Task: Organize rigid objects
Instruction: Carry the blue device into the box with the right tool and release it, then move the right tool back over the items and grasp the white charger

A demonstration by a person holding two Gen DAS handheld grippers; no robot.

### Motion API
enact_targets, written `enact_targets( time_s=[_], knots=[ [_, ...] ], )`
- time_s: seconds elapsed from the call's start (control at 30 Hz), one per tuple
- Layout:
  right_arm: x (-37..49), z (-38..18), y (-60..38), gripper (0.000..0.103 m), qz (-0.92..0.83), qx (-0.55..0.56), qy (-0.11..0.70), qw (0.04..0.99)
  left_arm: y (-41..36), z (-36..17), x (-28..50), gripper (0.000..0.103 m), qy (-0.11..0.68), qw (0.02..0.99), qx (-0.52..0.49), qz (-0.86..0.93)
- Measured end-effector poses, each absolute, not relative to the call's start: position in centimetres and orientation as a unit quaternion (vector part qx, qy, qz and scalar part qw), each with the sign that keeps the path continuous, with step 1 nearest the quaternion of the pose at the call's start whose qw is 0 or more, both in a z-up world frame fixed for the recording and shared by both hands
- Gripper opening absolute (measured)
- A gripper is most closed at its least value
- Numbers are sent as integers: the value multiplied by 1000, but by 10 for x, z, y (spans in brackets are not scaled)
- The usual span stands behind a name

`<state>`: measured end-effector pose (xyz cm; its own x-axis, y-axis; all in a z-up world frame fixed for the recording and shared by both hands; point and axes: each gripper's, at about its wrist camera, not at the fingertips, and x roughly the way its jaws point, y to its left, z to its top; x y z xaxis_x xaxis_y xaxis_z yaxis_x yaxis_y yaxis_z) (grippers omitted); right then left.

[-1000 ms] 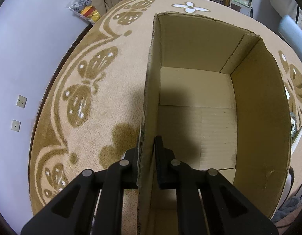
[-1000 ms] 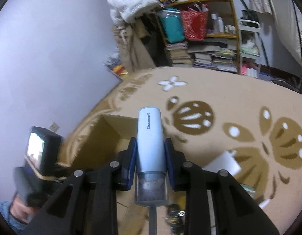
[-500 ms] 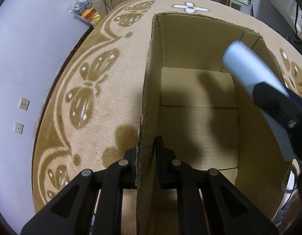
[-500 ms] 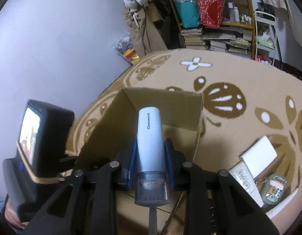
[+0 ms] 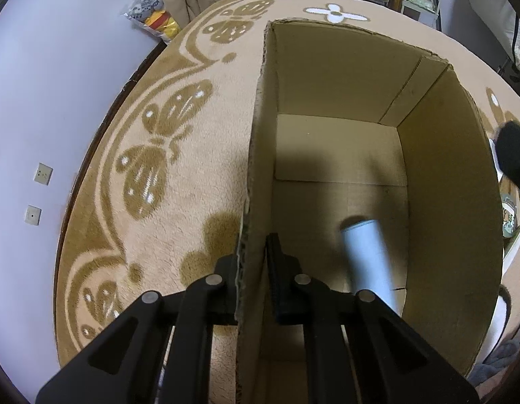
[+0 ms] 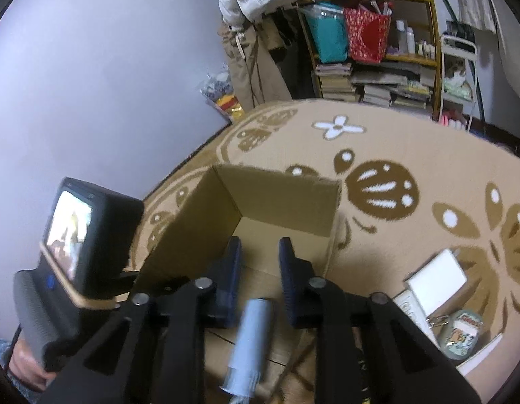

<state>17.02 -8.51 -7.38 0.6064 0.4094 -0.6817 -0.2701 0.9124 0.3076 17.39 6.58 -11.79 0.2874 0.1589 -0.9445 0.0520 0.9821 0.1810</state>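
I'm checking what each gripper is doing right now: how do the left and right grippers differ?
The left gripper is closed on the box wall, one finger on each side; the right gripper is open and empty. The left sits at the box rim; the right is above the box, with the blue tube blurred below it, apparently just released. Both are black two-finger grippers pointing toward the box.

The right hand-held gripper [image 6: 259, 259] gapes above a blurred pale-blue cylinder [image 6: 251, 340] over the cardboard box [image 6: 283, 198].
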Motion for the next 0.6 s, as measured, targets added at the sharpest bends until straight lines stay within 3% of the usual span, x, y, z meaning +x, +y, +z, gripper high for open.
enact_targets(
  time_s=[0.07, 0.17, 0.27, 0.6],
  knots=[
    [164, -67, -92, 65, 183, 82, 393, 898, 66, -118, 173, 11, 595, 798, 93, 36],
    [158, -62, -105, 75, 165, 74, 388, 904, 66, -117, 174, 11, 596, 797, 90, 36],
    [155, -65, -120, 91, 143, 68, 394, 905, 64, -116, 174, 11, 596, 797, 92, 37],
    [141, -107, -168, 93, 90, 83, 445, 887, 63, -117, 173, 11, 594, 797, 98, 37]
  ],
)
